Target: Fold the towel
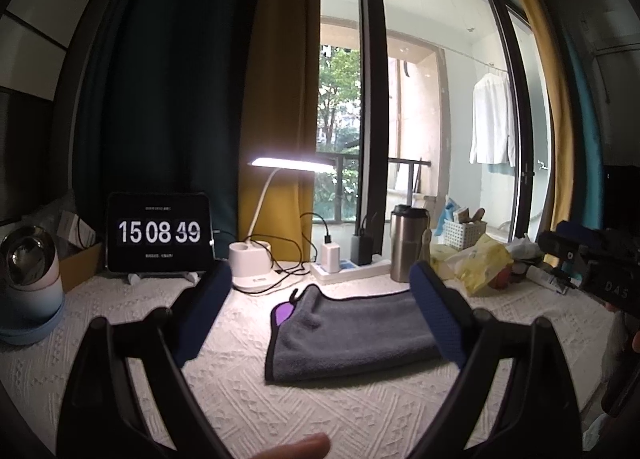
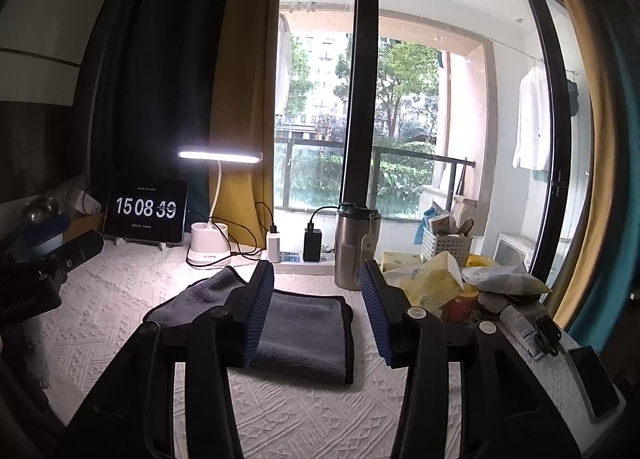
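Lying folded on the white textured tablecloth (image 1: 320, 411), the grey towel (image 1: 352, 335) sits near the middle of the table, its near edge straight and its far left corner turned up to show a purple lining. The left gripper (image 1: 320, 315) hangs above the cloth with its blue-padded fingers spread wide and nothing between them; the towel lies ahead, partly behind the right-hand finger. The right gripper (image 2: 318, 311) is likewise spread and holds nothing, with the towel (image 2: 304, 335) showing in the gap between its fingers. Bare cloth runs in front of the towel and to its left, giving free room there. Along the back edge stand a tablet (image 1: 159, 232) showing 15 08 39, a lit white desk lamp (image 1: 256, 259), a power strip (image 1: 352, 269) with chargers, and a steel travel mug (image 1: 408, 245). To the right, yellow bags (image 2: 432, 279) and a white basket (image 2: 446, 245) crowd that side. Behind are dark and mustard curtains (image 1: 276, 99) and a window onto a balcony where a white shirt (image 1: 493, 119) hangs.
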### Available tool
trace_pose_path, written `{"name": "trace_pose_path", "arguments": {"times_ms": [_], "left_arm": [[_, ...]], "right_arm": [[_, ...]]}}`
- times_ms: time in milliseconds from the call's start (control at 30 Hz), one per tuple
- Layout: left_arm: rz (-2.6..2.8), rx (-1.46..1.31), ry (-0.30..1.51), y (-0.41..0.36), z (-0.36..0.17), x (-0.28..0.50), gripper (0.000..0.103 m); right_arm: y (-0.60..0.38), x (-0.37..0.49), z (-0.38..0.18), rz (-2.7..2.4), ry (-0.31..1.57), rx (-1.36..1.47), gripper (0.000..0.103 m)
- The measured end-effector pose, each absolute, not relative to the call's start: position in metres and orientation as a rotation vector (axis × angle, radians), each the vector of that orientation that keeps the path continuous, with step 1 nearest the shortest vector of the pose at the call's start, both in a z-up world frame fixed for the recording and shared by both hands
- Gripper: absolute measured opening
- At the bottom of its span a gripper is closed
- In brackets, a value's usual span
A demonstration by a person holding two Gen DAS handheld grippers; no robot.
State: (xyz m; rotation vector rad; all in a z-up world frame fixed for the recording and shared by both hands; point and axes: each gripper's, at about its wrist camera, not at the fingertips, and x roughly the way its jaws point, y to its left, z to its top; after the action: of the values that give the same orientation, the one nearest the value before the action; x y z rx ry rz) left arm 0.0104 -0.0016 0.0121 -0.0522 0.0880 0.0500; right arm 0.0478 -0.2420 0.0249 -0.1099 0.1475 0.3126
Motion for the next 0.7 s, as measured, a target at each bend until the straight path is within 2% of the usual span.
{"name": "trace_pose_path", "arguments": {"times_ms": [700], "left_arm": [[0.048,-0.072,0.051,0.005,-0.010,-0.017,0.098]], "right_arm": [[-0.240,0.009,0.002,0.292,0.057,-0.126,0.056]]}}
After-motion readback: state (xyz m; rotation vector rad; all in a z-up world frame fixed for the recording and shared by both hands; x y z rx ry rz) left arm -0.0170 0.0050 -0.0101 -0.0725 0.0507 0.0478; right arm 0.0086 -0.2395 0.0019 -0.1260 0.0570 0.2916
